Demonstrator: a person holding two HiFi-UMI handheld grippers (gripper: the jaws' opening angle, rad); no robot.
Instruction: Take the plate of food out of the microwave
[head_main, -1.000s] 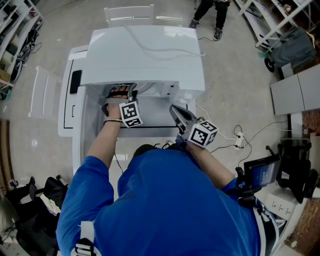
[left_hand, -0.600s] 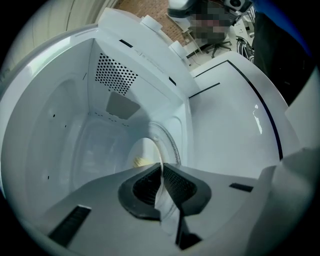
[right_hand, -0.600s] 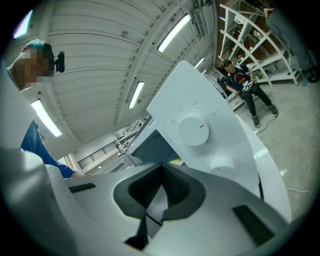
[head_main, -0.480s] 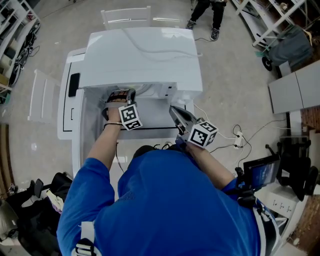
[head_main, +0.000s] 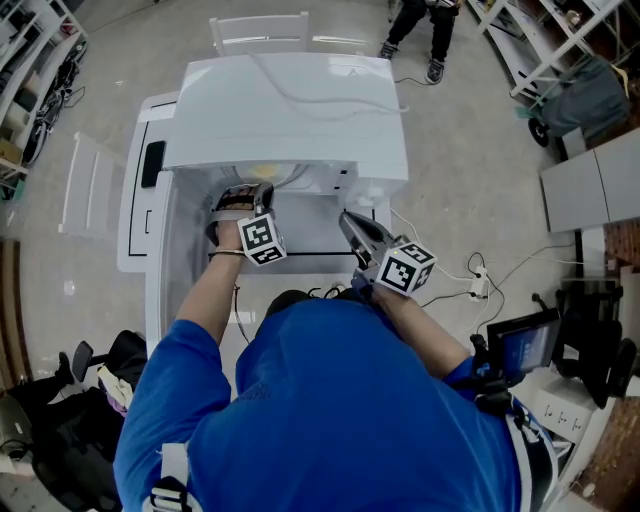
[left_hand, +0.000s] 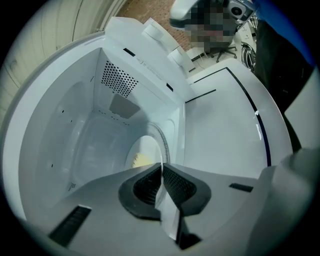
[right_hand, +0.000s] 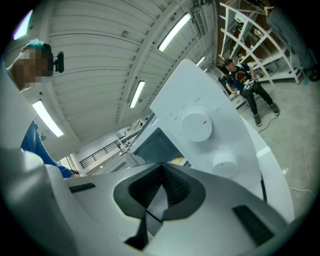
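Step in hand: getting a hold on the plate (left_hand: 146, 148) inside the microwave (head_main: 290, 110), by my reading
Plate: lay on the floor of the microwave's cavity, with yellow food (left_hand: 142, 160) on it
Left gripper (left_hand: 161, 168): reached down through the microwave's open front; its fingers (left_hand: 144, 186) had just been closing and stood almost together, pinching the plate's thin near rim between the pads
Right gripper (right_hand: 161, 169): outside the microwave, at its front right beside the two dials (right_hand: 196, 125); fingers pressed together on nothing
Door (head_main: 138, 215): swung wide open at the microwave's left
Doing it well: the pinch sat on a thin edge only, so the plate would likely tip under the food's weight; drawing it out slowly and level toward the microwave's front, low over the cavity floor, seemed wise
Second support: the idle right gripper could open and take the rim's other side once the plate neared the microwave's front
Risk: a hurried lift might spill the food or let the rim slip
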